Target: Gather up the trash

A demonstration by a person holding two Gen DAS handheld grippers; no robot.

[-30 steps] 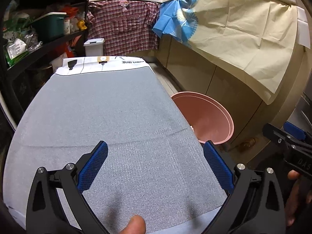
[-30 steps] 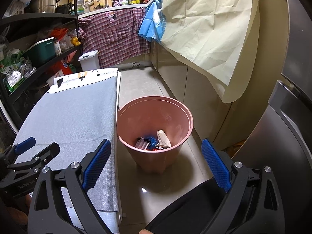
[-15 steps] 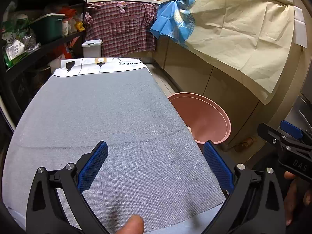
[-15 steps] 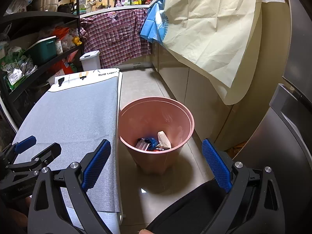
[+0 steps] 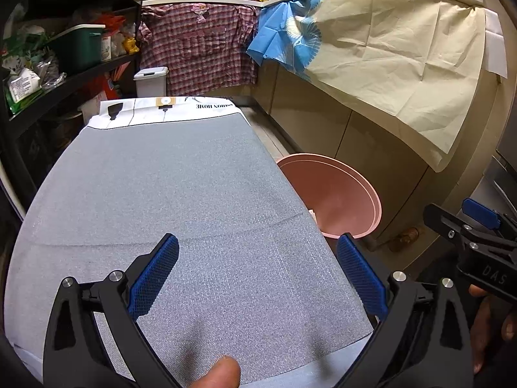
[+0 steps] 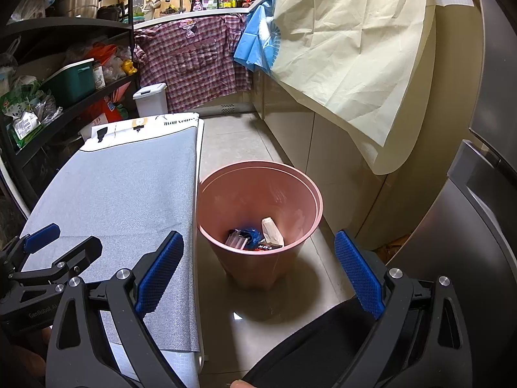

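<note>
Crumpled trash in round pink plastic bin, woven grey board

Pink bin right of grey woven ironing board, white printed far end. Far: red-white plaid shirt, blue cloth, cream sheet. Blue-padded black fingers. Green box left.

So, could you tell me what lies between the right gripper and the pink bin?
Nothing: in the right wrist view only bare floor tile separates the open right gripper from the pink bin, with the ironing board off to the side.
</note>
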